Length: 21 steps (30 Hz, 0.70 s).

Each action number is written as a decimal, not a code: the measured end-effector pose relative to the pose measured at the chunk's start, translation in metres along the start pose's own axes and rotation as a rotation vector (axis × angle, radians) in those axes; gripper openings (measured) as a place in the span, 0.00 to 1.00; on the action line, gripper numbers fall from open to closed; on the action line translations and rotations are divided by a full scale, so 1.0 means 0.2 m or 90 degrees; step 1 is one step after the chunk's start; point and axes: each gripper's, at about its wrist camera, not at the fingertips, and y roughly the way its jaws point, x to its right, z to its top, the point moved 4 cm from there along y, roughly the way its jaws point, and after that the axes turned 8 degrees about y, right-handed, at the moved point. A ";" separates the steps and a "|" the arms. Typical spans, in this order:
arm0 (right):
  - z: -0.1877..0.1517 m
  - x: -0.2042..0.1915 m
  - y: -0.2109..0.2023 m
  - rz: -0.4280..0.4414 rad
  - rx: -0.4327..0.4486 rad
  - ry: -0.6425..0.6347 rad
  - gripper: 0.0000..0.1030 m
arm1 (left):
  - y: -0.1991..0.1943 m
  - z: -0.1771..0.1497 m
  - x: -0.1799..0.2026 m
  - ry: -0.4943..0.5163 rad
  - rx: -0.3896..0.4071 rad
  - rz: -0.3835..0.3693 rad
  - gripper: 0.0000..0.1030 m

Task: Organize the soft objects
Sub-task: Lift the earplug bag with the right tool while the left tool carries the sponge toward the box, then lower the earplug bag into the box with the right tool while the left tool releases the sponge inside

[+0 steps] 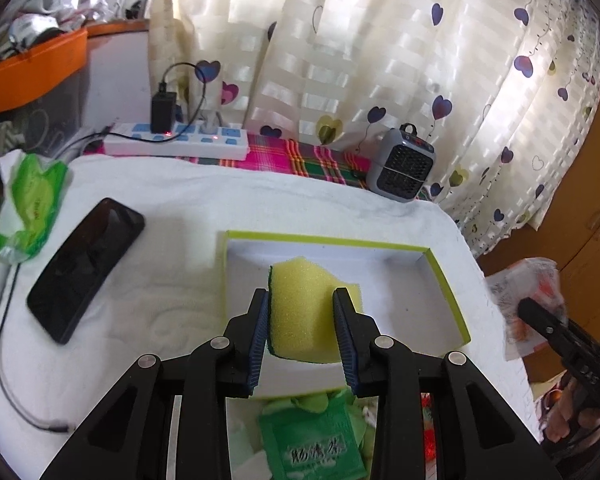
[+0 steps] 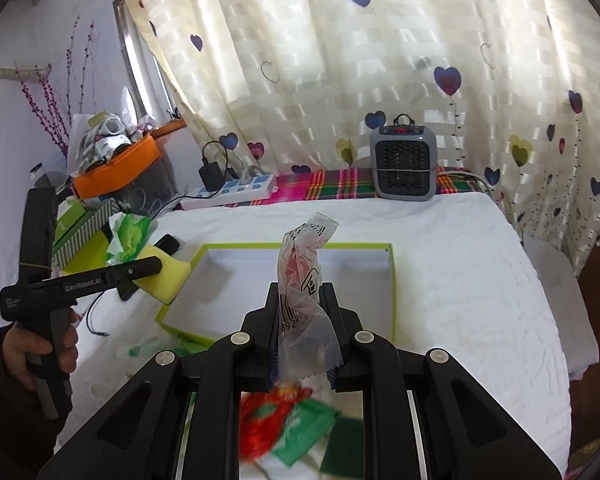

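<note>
While our left claw pinches the sponge and our right claw a wrapper, both probably drop next into the box just ahead.

Premises: a lived-in room of a private home. Evidence: a curtain printed with hearts hangs along the rear; a table carries a white towel laid over a plaid cloth. At the back stand 1 small heater and 1 power strip with a charger plugged in. A phone lies on the towel. An orange tub holds household clutter.
</note>
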 end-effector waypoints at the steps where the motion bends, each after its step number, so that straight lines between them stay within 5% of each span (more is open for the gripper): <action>1: 0.01 0.00 0.03 -0.002 -0.006 -0.001 0.18 | 0.02 0.01 0.00 0.003 -0.004 0.000 0.30; 9: 0.05 0.03 0.32 -0.019 -0.076 0.000 0.18 | 0.22 0.06 0.00 0.020 -0.045 -0.003 0.30; 21: 0.02 0.08 0.61 -0.158 -0.149 -0.083 0.18 | 0.44 0.04 -0.03 0.033 -0.093 0.001 0.30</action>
